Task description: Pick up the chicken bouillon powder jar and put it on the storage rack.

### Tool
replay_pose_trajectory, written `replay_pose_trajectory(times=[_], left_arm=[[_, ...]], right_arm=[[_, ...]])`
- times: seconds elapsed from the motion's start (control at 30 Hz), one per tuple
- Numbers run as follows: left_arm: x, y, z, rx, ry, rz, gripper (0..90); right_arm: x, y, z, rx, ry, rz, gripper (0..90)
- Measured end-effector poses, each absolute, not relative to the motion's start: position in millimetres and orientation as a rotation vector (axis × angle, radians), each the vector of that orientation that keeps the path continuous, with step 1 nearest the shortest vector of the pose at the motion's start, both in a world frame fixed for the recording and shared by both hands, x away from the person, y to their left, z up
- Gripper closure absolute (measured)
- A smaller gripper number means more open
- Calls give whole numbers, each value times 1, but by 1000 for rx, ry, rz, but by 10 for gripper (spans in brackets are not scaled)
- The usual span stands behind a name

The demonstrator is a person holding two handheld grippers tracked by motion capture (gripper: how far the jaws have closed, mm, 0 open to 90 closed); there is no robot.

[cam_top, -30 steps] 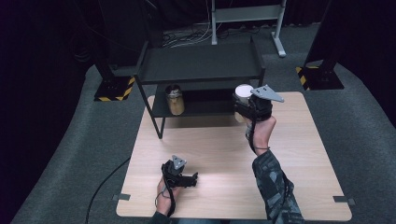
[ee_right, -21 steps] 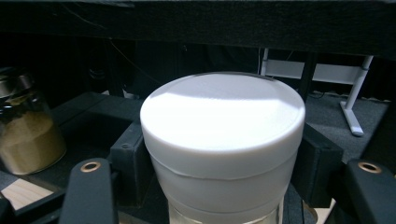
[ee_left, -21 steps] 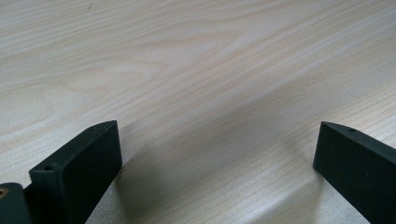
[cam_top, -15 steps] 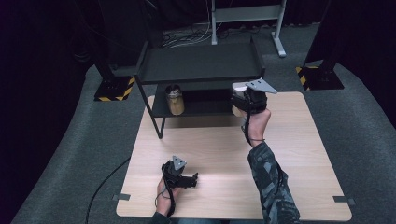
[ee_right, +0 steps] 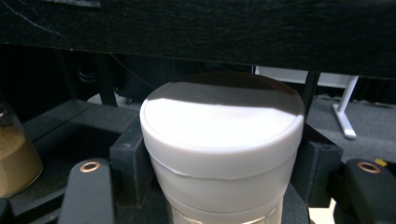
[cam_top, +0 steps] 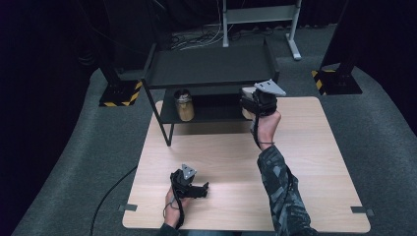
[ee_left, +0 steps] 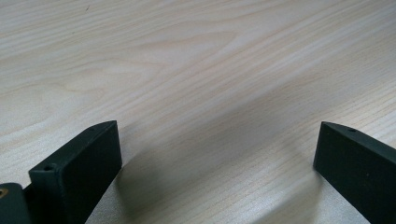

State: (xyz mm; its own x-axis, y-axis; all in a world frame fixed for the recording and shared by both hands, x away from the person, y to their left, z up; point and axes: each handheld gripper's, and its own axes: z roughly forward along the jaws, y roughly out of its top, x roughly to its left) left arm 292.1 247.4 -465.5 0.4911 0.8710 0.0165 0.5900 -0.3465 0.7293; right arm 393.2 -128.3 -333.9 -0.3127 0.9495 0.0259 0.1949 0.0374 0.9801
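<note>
Jar (ee_right: 222,140) with a white lid sits clamped between the jaws of the right gripper (cam_top: 253,105), which press on it from both sides just under the lid. It is held upright at the front edge of the lower shelf (cam_top: 216,114) of a black rack (cam_top: 211,69), under the top shelf. A second jar (cam_top: 184,104) of brown powder stands further left on that lower shelf, well apart. The left gripper (cam_top: 189,184) rests on the wooden table (cam_top: 319,162) near its front edge, its jaws spread wide with only bare wood between them.
</note>
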Motion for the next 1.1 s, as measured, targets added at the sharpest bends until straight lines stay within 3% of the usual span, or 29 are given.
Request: replay_pose_trajectory(times=[0.9,1.1], left_arm=[[292,246,-465,2072,1196,541,5],[293,246,-465,2077,1195,538,5]], right_arm=[[387,-121,-346,1229,1507,1351,322],[386,-116,-345,1224,1510,1318,238]])
